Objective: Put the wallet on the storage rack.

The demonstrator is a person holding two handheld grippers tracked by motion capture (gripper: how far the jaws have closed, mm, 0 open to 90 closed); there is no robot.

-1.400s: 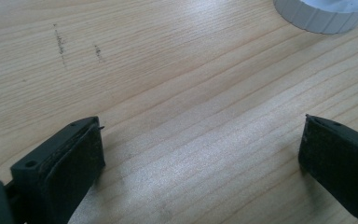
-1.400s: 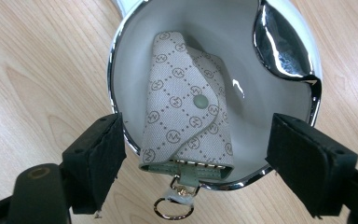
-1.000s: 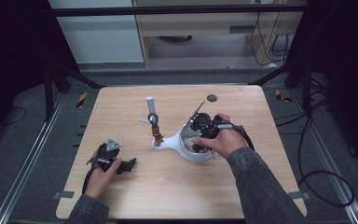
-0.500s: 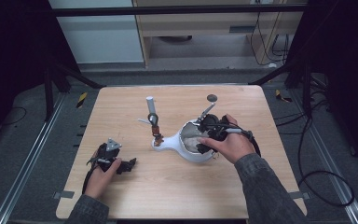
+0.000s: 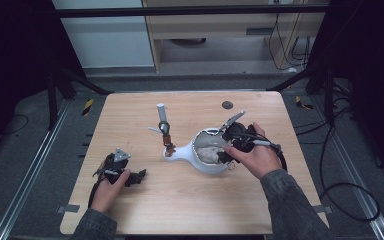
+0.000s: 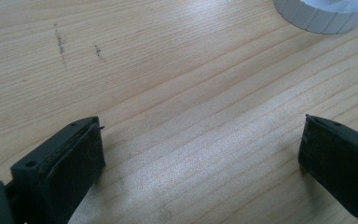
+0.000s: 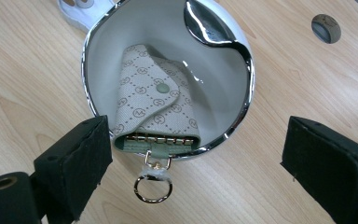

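Observation:
A white bowl with a chrome rim (image 7: pixel 249 93) (image 5: pixel 198 145) stands right of the table's middle. A cream patterned key pouch (image 7: pixel 154 107) (image 5: pixel 209 153) lies in it, and its gold ring (image 7: pixel 152 188) hangs over the near rim. My right gripper (image 7: pixel 198 140) (image 5: pixel 229 149) hovers at the bowl's right edge. Its jaws have just been closing a little but stand wide apart, and neither pad touches the pouch or rim. My left gripper (image 6: pixel 200 140) (image 5: pixel 136 176) rests open on bare wood at the front left.
A small stand with a white tube (image 5: pixel 161 112) and brown pieces (image 5: pixel 167 139) rises left of the bowl on a white base (image 5: pixel 175 152). A white ribbed edge (image 6: pixel 321 14) lies ahead of the left gripper. A grey disc (image 5: pixel 227 105) (image 7: pixel 325 27) lies behind the bowl.
My right hand has slid to the right, off the top of the bowl, so the pouch inside now shows. The left hand has stayed where it was.

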